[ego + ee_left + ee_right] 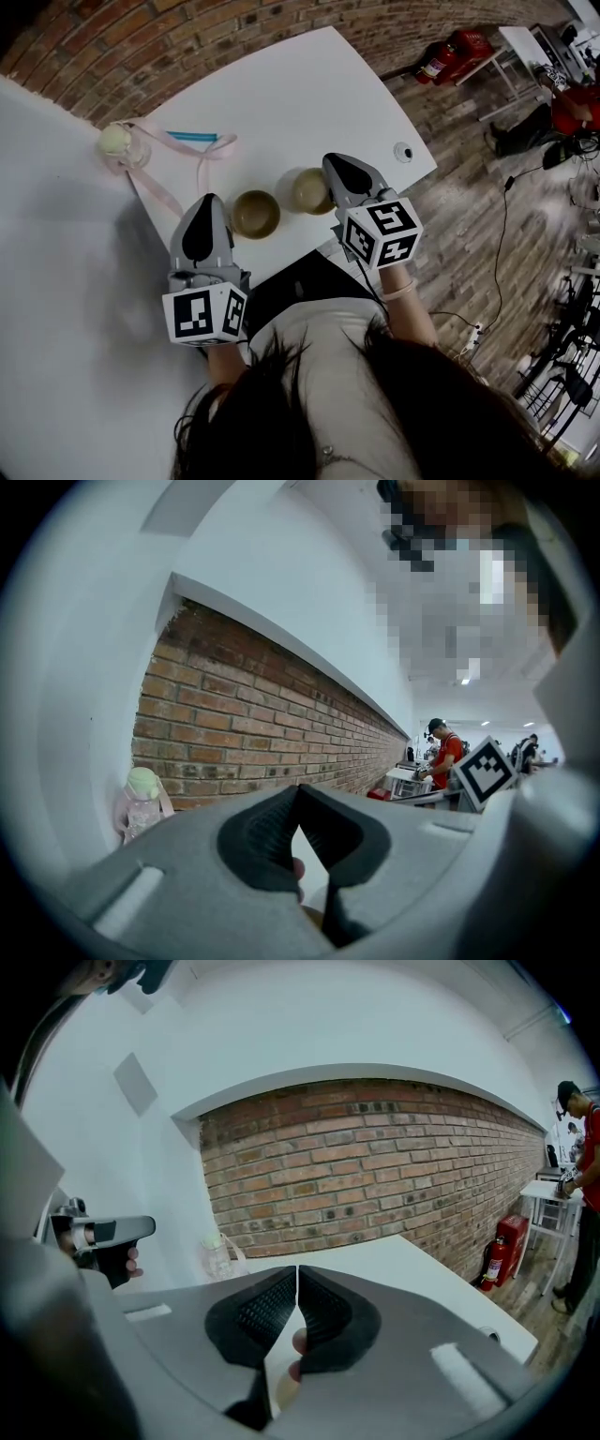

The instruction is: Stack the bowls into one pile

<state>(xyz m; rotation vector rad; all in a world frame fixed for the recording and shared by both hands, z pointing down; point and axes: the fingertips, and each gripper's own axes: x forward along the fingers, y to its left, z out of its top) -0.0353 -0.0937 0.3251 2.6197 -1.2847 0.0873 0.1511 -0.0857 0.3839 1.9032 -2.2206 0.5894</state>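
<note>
with left gripper and right gripper both closed and empty, the 2 bowls sit side by side near the front edge of the white table, so a poor rim pinch could knock 1 off.

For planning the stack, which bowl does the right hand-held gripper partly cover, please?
The paler round brown bowl, beside the right hand-held gripper; the darker bowl shows whole.

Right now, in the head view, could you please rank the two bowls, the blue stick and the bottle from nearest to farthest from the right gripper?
1. Right bowl, directly at the right gripper, on its left.
2. Left bowl, further left.
3. Blue stick, far left on the table.
4. Bottle, at the table's left corner.
</note>
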